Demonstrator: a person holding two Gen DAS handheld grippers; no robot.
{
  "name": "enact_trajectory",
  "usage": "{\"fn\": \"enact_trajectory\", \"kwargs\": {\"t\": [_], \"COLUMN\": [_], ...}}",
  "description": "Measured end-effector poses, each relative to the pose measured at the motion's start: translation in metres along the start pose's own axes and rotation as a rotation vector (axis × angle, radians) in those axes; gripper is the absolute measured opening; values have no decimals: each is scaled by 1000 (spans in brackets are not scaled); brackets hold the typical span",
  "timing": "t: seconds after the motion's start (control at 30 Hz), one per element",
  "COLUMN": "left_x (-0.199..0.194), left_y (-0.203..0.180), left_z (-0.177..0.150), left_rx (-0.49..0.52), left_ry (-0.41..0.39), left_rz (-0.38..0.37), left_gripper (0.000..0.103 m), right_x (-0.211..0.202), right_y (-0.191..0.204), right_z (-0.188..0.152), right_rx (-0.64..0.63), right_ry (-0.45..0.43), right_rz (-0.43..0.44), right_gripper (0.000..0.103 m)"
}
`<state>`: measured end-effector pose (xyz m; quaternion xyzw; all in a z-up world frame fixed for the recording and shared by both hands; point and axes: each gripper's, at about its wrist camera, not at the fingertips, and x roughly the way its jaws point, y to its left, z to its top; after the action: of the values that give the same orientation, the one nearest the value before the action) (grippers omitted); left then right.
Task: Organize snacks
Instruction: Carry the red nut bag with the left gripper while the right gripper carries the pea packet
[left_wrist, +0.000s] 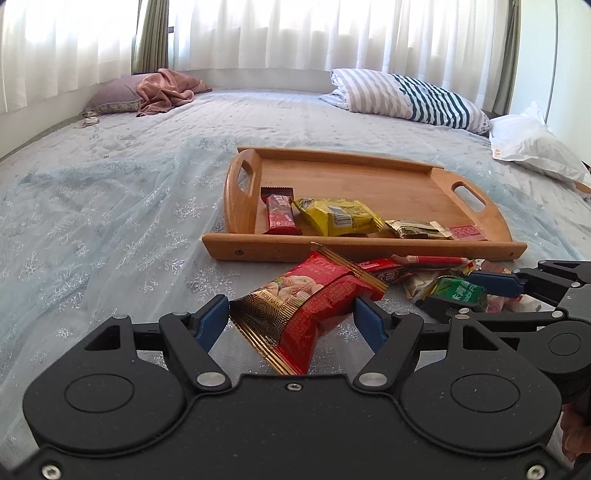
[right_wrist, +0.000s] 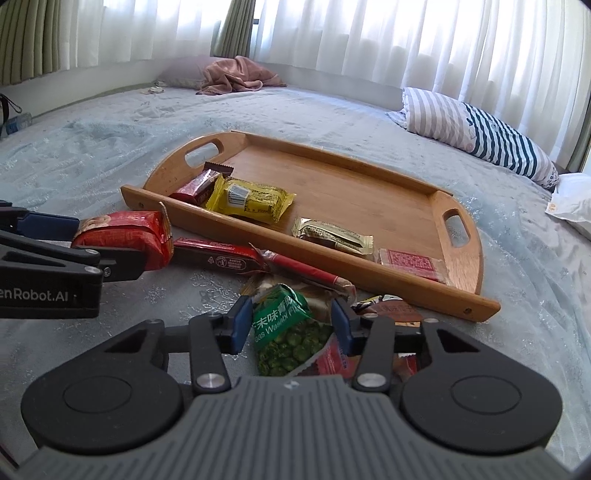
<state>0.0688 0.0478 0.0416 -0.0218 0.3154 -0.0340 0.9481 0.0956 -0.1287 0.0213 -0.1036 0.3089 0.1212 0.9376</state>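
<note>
On the bed (left_wrist: 110, 206), the left tool (left_wrist: 291, 317) grips a red snack packet (left_wrist: 306, 299) just before the wooden tray (left_wrist: 362, 247). The right tool (right_wrist: 291, 325) has its pads around a green wasabi pea packet (right_wrist: 284, 325) in the loose pile; whether they press it I cannot tell

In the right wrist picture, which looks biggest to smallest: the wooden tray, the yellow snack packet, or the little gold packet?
1. Wooden tray with handles
2. Yellow snack packet
3. Small gold packet, lying nearer the camera yet looking smaller.
</note>
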Motion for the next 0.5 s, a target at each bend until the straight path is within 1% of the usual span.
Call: {"fn": "enact_trajectory", "kwargs": {"t": [0.13, 0.2, 0.27, 0.3, 0.4, 0.5], "left_x": [-2, -3, -2, -2, -3, -3], "left_y": [-1, -2, -2, -2, -5, -7], "left_z": [2, 3, 4, 4, 3, 2], "left_rx": [3, 0, -4, -5, -1, 1], "left_ry": [-9, -11, -12, -13, -14, -9], "left_rz": [3, 1, -2, -4, -7, -16], "left_gripper": [72, 72, 72, 72, 72, 72], "right_x": [-9, -15, -17, -18, -15, -9], "right_y": [-1, -3, -6, -6, -5, 4], "right_z": [0, -1, -1, -2, -5, -8], "right_rx": [6, 24, 27, 29, 14, -56], "right_ry": [-12, -19, -16, -14, -6, -2], "right_rz": [9, 27, 35, 32, 31, 25], "right_gripper": [49, 48, 49, 61, 62, 72]}}
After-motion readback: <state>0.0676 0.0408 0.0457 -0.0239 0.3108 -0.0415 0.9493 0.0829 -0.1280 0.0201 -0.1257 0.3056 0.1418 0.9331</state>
